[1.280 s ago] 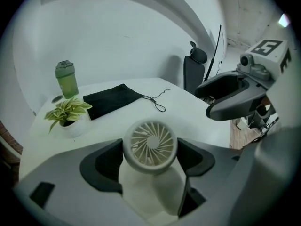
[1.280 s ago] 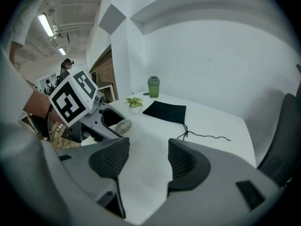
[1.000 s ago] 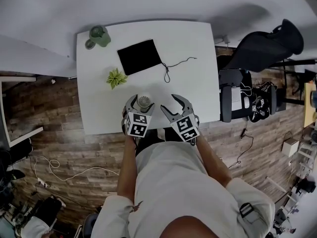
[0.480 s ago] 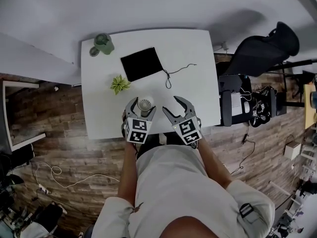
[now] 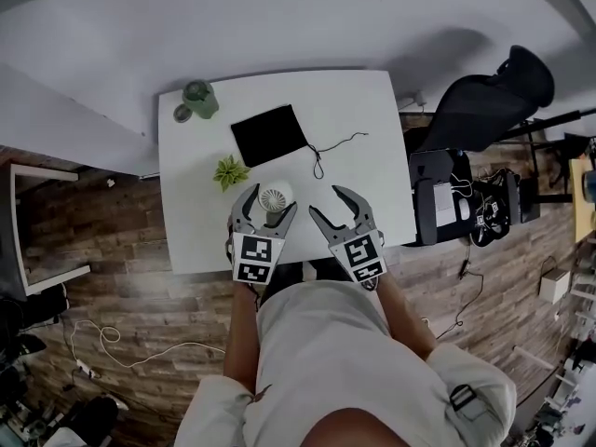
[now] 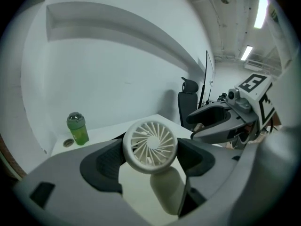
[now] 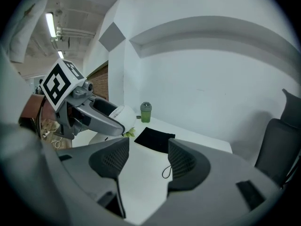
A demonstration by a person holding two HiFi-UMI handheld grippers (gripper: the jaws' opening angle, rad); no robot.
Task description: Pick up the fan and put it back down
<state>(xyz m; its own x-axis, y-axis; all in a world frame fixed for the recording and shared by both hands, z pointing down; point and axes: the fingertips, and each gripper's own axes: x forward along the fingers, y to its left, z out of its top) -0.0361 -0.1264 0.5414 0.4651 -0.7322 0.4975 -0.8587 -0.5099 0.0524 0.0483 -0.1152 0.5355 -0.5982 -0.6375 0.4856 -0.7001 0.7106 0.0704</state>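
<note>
A small white fan (image 5: 275,197) with a round grille sits between the jaws of my left gripper (image 5: 269,205), which is shut on it and holds it up off the white table (image 5: 372,110). In the left gripper view the fan (image 6: 150,146) fills the gap between the two dark pads, its handle hanging below. My right gripper (image 5: 325,203) hovers beside it to the right, open, with nothing between its pads (image 7: 112,158). From the right gripper view, the left gripper (image 7: 89,112) and the fan (image 7: 123,115) show at the left.
On the table lie a black pouch (image 5: 270,134) with a thin cord (image 5: 321,152), a small green plant (image 5: 230,171) and, at the far left corner, a green bottle (image 5: 198,99) with its cap (image 5: 181,113) beside it. A black office chair (image 5: 494,101) stands to the right.
Both grippers have risen over the table's near edge. The fan has gone up with the left gripper, still held between its jaws.
</note>
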